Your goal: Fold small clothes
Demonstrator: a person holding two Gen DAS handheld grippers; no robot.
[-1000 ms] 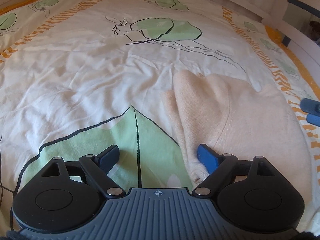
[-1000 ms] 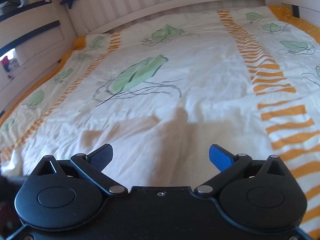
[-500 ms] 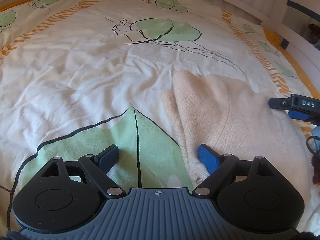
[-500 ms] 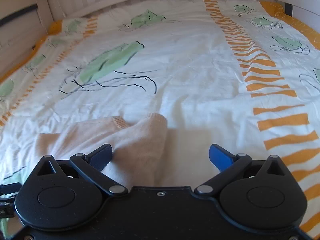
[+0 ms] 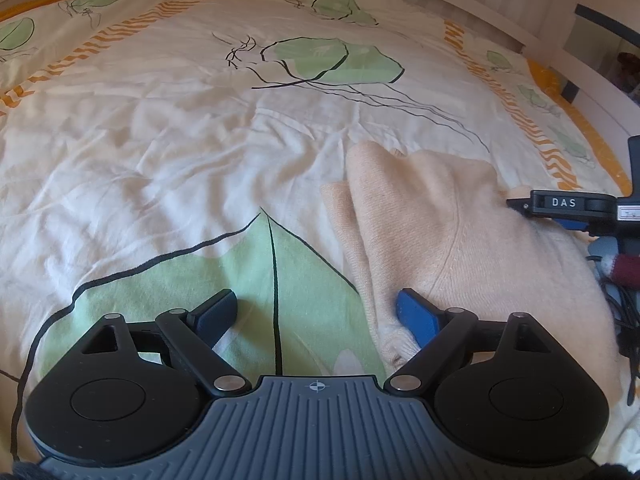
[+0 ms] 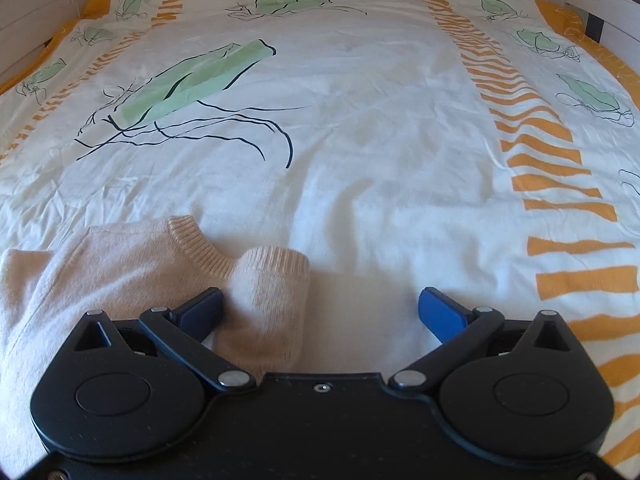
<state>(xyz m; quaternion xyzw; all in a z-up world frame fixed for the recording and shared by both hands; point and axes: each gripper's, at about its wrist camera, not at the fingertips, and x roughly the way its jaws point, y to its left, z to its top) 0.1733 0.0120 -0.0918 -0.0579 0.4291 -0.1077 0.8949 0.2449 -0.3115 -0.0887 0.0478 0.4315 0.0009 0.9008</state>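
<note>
A small cream knitted sweater [image 5: 452, 236] lies on the bed cover. In the left wrist view my left gripper [image 5: 316, 314] stands open low over the sweater's left edge, its right finger over the knit and its left one over the green leaf print. Nothing sits between its pads. The right wrist view shows the sweater [image 6: 132, 272] with its ribbed neckline and a folded sleeve cuff [image 6: 276, 268]. My right gripper [image 6: 322, 310] is open there, the cuff lying by its left finger. The right gripper [image 5: 560, 206] also shows at the right edge of the left wrist view.
The bed cover [image 5: 160, 140] is white with green leaves and orange striped bands [image 6: 552, 168]. A white slatted bed rail [image 6: 36, 12] runs round the far side and left. A dark red sleeve [image 5: 628, 270] and cables show at the right edge.
My right gripper has come in from the right and lower, so the sweater's neckline and cuff now fill its lower left view. The left gripper has stayed still and open.
</note>
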